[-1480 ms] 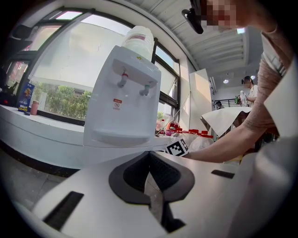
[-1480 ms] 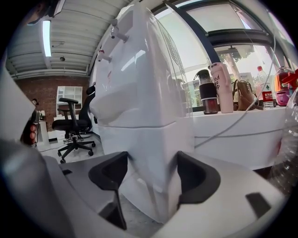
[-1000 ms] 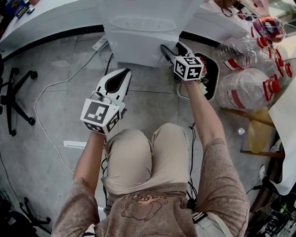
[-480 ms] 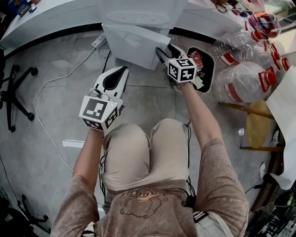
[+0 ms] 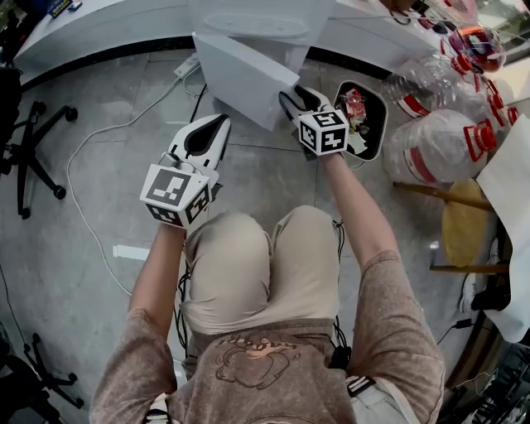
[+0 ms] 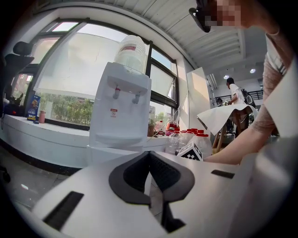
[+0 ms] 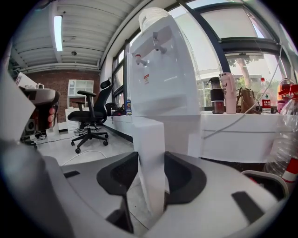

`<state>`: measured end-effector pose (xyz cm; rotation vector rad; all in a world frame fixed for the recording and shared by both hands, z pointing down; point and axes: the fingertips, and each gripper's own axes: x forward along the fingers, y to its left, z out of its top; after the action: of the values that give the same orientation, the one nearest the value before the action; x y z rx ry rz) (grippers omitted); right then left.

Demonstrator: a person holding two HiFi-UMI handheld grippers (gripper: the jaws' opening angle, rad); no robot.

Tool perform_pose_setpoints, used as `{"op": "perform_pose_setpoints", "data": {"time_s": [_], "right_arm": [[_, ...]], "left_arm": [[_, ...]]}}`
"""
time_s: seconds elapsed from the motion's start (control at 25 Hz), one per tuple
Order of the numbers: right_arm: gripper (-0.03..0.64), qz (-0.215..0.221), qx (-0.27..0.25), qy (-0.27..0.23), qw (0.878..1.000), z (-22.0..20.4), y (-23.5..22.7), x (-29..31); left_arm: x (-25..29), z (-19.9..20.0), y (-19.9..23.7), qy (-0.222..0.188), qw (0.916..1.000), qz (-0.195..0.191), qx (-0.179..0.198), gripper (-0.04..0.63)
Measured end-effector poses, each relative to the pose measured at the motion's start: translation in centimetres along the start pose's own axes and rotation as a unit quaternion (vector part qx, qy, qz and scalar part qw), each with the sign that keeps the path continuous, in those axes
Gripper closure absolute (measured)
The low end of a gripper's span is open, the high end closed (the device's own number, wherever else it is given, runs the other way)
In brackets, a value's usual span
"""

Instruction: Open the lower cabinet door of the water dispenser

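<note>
The white water dispenser (image 5: 248, 21) stands against the low window ledge, with a bottle on top in the left gripper view (image 6: 120, 107). Its lower cabinet door (image 5: 244, 79) stands swung out from the body, free edge toward me. My right gripper (image 5: 291, 98) has that edge between its jaws. In the right gripper view the door (image 7: 150, 139) fills the gap between the black pads, and the right gripper (image 7: 151, 160) is closing on it. My left gripper (image 5: 217, 124) hovers over the floor left of the door, tips together on nothing, also in its own view (image 6: 149, 155).
A black bin (image 5: 360, 116) with rubbish sits just right of the dispenser. Large water bottles (image 5: 439, 141) with red caps lie beyond it, near a wooden stool (image 5: 464, 236). A white cable (image 5: 108, 137) runs over the floor on the left, past an office chair base (image 5: 33, 157).
The cabinet door has swung from shut against the dispenser to well open. My right gripper moved left and back with the door's edge. The left gripper drifted slightly forward.
</note>
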<state>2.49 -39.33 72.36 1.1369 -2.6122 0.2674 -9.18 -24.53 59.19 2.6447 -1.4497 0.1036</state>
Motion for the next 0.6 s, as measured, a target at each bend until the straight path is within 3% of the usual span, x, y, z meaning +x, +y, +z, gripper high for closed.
{"op": "perform_pose_setpoints", "data": {"time_s": [0.6], "right_arm": [[0.459, 0.087, -0.032, -0.002, 0.996, -1.1, 7.3, -1.8]], "left_arm": [[-2.6, -1.0, -0.8, 0.009, 0.9997, 0.017, -0.017, 0.578]]}}
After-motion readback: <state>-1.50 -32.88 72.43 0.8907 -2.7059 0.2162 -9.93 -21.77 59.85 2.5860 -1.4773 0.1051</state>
